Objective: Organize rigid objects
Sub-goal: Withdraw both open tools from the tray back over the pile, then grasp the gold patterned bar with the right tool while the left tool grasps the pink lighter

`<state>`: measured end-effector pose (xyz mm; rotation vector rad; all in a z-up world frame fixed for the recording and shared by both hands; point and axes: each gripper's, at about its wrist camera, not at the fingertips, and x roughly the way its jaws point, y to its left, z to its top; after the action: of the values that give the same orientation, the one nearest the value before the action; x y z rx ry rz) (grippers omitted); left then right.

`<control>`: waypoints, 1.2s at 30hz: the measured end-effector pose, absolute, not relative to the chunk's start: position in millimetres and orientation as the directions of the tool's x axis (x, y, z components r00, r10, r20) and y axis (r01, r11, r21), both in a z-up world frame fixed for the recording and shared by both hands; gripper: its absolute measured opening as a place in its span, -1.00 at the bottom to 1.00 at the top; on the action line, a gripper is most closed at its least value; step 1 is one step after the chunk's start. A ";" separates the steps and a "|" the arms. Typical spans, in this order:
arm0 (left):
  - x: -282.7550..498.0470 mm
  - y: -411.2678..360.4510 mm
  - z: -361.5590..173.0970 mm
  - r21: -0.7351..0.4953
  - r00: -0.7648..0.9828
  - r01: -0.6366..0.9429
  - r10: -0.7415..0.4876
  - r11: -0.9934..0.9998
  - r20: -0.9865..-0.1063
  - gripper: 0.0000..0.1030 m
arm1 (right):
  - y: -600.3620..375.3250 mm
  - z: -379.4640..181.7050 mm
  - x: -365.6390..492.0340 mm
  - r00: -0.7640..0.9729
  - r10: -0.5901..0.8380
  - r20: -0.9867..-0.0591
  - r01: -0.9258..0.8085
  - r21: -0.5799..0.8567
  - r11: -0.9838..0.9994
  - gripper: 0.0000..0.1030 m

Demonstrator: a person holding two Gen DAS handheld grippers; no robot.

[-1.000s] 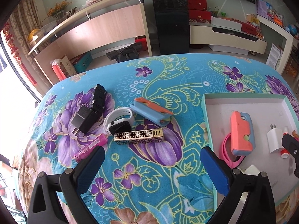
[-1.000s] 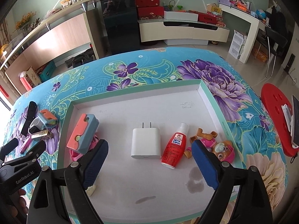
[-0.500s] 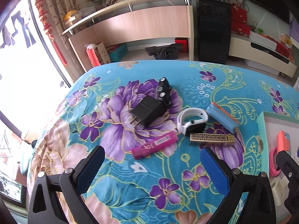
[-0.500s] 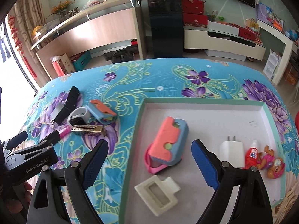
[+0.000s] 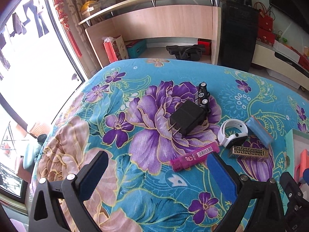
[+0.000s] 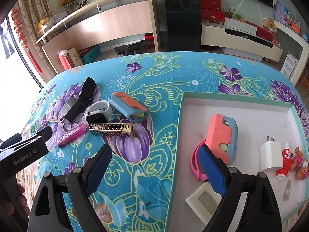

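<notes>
Loose items lie on the floral cloth: a black charger [image 5: 187,121], a black toy car [image 5: 203,96], a white smartwatch [image 5: 232,133], a pink lighter [image 5: 194,157], a gold patterned box [image 5: 249,152] and a blue-orange case [image 6: 128,106]. The green-rimmed tray [image 6: 237,100] holds a pink-blue case [image 6: 222,135], a white charger [image 6: 270,155], a small red bottle [image 6: 284,162], a toy figure [image 6: 300,164], a pink band and a cream frame. My left gripper [image 5: 158,176] is open and empty, just short of the lighter. My right gripper [image 6: 154,170] is open and empty over the tray's left rim.
The cloth-covered table drops off at the left near a bright window [image 5: 29,58]. A wooden counter [image 6: 108,23], a black cabinet [image 6: 181,19] and a low TV unit [image 6: 241,36] stand behind the table. My left gripper's body [image 6: 23,154] shows in the right wrist view.
Both grippers have swung left, away from the tray and toward the loose items. The left one has come closer to the lighter and charger. Both stay open and empty.
</notes>
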<state>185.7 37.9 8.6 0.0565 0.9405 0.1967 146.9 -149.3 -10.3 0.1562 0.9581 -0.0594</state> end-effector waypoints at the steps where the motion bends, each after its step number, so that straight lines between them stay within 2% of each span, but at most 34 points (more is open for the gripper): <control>1: 186.1 40.5 8.2 0.123 0.575 -0.143 0.184 0.982 -0.797 1.00 | -147.9 -9.3 146.6 0.580 0.019 -0.814 0.119 0.108 0.987 0.76; 14: 193.6 72.4 -16.3 -0.009 0.540 -0.140 0.069 0.990 -0.839 1.00 | -125.0 2.3 142.3 0.639 0.036 -0.769 0.057 0.094 0.994 0.76; 22: 198.2 66.6 -35.7 0.010 0.503 -0.084 0.051 0.996 -0.863 1.00 | -125.6 3.0 153.7 0.613 0.118 -0.781 0.054 0.191 0.980 0.76; 33: 201.0 71.5 -51.9 0.095 0.466 -0.065 0.114 0.993 -0.878 1.00 | -107.7 7.3 177.1 0.626 0.132 -0.769 0.019 0.185 0.983 0.76; 36: 205.3 79.5 -52.1 0.112 0.476 -0.119 0.156 0.987 -0.866 1.00 | -106.4 2.6 178.5 0.616 0.136 -0.776 0.018 0.186 0.982 0.76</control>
<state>205.3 79.5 -52.1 0.0381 1.0619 0.1677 178.5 -106.4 2.6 0.1821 0.9062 0.0682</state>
